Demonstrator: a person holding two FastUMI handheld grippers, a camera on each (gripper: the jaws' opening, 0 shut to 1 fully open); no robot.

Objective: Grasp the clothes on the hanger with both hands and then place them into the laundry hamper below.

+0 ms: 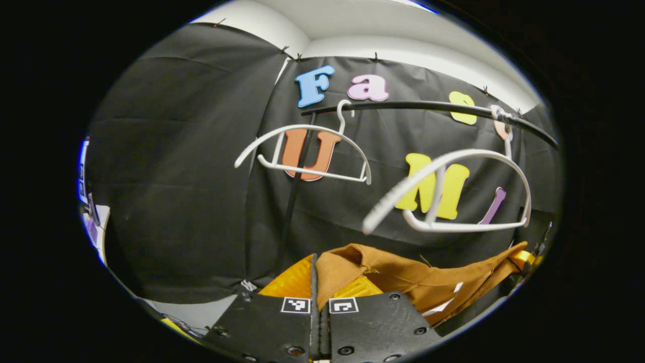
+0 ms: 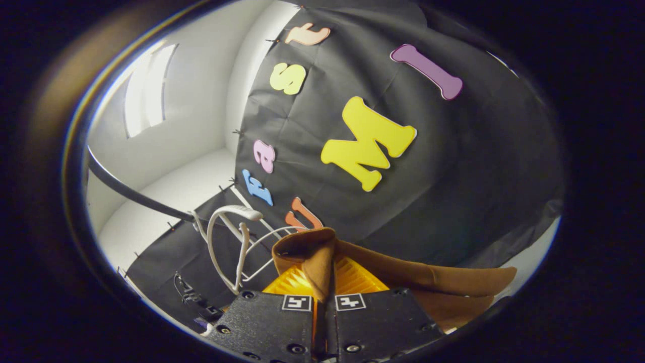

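A brown garment (image 1: 413,280) is stretched out below the hangers, off both of them. My left gripper (image 1: 318,287) is shut on one end of it, with cloth pinched between the fingers. In the right gripper view my right gripper (image 2: 322,287) is shut on the garment (image 2: 403,280) too, a fold of cloth standing up between its fingers. In the left gripper view the other gripper (image 1: 524,259) holds the far right end of the garment. Two bare white hangers (image 1: 307,151) (image 1: 453,191) hang on the black rail (image 1: 428,108).
The black cloth wall (image 1: 191,191) stands close behind the rail. A white ceiling and wall (image 2: 166,151) are up left in the right gripper view, where the white hangers (image 2: 232,242) and the rail (image 2: 131,194) appear tilted.
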